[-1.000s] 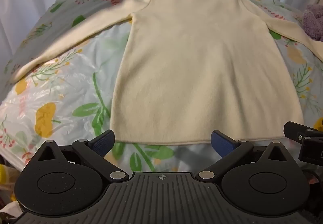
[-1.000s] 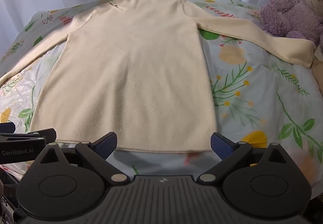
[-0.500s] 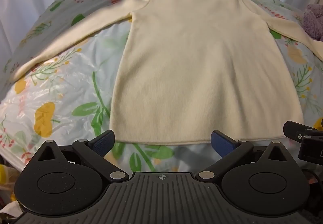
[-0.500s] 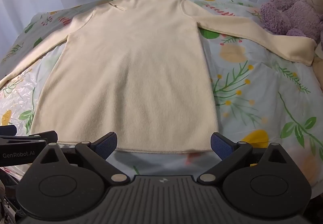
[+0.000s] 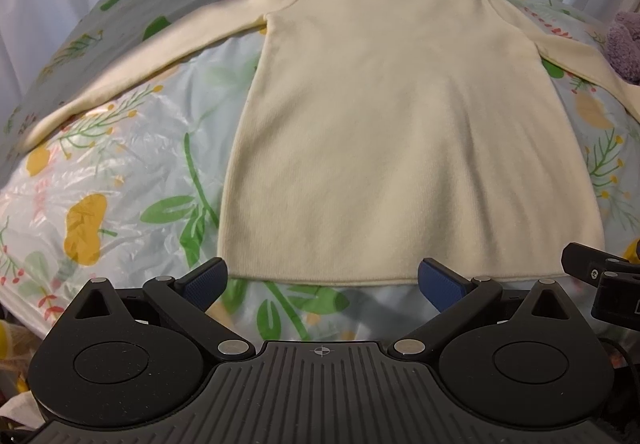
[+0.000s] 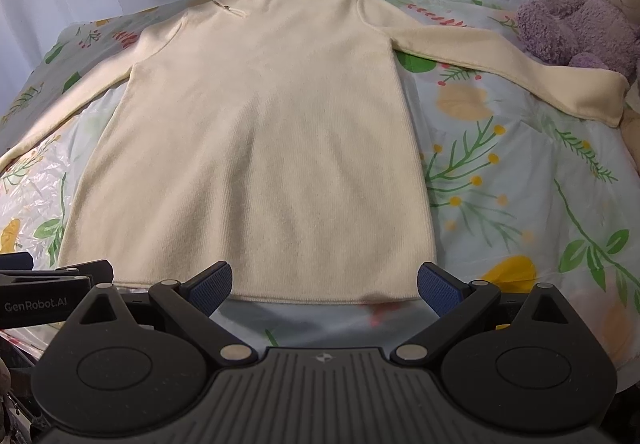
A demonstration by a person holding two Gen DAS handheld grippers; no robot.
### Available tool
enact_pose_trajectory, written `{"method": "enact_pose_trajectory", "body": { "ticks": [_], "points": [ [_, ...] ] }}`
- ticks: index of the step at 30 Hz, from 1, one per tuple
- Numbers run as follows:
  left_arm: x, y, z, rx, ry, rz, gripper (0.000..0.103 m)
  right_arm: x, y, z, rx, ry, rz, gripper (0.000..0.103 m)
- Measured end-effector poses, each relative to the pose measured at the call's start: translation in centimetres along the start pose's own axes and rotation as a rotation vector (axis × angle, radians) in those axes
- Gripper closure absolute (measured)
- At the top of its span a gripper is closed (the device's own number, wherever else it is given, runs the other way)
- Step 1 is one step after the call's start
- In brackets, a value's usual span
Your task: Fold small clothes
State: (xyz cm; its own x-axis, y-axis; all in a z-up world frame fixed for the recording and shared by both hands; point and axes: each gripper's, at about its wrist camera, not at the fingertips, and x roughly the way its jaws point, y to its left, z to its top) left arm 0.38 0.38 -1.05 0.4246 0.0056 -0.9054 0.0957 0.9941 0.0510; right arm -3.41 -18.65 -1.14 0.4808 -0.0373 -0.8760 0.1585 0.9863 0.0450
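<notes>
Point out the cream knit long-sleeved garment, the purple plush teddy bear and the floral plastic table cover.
Cream knit long-sleeved garment (image 6: 256, 147): right wrist view, mid torso panel.
Purple plush teddy bear (image 6: 576, 23): right wrist view, its body.
Floral plastic table cover (image 6: 520, 195): right wrist view, bare patch right of the garment.

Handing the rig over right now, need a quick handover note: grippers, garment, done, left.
Left gripper: open, empty, hovering just short of the hem.
Right gripper: open, empty, same stance, beside the left.
Cream knit garment: flat on the floral cover, collar far, hem near, both sleeves spread out to the sides.
Purple teddy bear sits by the right sleeve's cuff.
Done: garment laid out.
Left: every fold; sleeves in first would seem sensible.
</notes>
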Motion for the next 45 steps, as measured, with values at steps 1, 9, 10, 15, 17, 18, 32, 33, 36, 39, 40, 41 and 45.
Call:
{"method": "enact_pose_trajectory", "body": {
  "ticks": [1, 9, 10, 15, 17, 18, 32, 33, 36, 39, 40, 41, 45],
  "points": [
    [0.01, 0.01, -0.03, 0.000, 0.000, 0.001, 0.000, 0.04, 0.04, -0.01, -0.001, 0.001, 0.001, 0.004],
    [0.11, -0.09, 0.19, -0.003, 0.005, 0.000, 0.000, 0.22, 0.06, 0.13, -0.006, 0.005, 0.005, 0.004],
    [0.13, -0.12, 0.18, -0.003, 0.006, 0.000, 0.000, 0.26, 0.12, 0.13, -0.007, 0.006, 0.006, 0.004],
    [0.16, -0.07, 0.31, -0.005, 0.008, -0.002, 0.000, 0.34, 0.24, 0.06, -0.012, 0.010, 0.012, 0.004],
    [0.20, -0.12, 0.32, -0.005, 0.011, -0.003, 0.000, 0.29, 0.32, -0.02, -0.014, 0.008, 0.013, 0.004],
    [0.22, -0.15, 0.32, -0.005, 0.012, -0.003, 0.000, 0.26, 0.35, -0.06, -0.015, 0.007, 0.012, 0.004],
    [0.62, -0.12, 0.45, -0.005, 0.016, -0.010, 0.000, 0.34, 0.34, 0.12, -0.009, 0.013, 0.013, 0.004],
    [0.64, -0.11, 0.47, -0.006, 0.017, -0.011, 0.000, 0.35, 0.35, 0.11, -0.009, 0.014, 0.013, 0.004],
    [0.70, -0.11, 0.51, -0.009, 0.020, -0.011, 0.000, 0.46, 0.25, 0.25, -0.009, 0.018, 0.017, 0.004],
    [0.72, -0.14, 0.51, -0.009, 0.022, -0.011, 0.000, 0.55, 0.27, 0.31, -0.012, 0.018, 0.020, 0.004],
    [0.73, -0.15, 0.52, -0.009, 0.022, -0.011, 0.000, 0.59, 0.23, 0.34, -0.013, 0.018, 0.020, 0.004],
    [0.75, -0.18, 0.54, -0.010, 0.022, -0.011, 0.000, 0.62, 0.23, 0.35, -0.014, 0.017, 0.020, 0.004],
    [0.85, -0.21, 0.61, -0.015, 0.025, -0.013, 0.000, 0.78, 0.25, 0.44, -0.014, 0.022, 0.024, 0.004]
  ]
}}
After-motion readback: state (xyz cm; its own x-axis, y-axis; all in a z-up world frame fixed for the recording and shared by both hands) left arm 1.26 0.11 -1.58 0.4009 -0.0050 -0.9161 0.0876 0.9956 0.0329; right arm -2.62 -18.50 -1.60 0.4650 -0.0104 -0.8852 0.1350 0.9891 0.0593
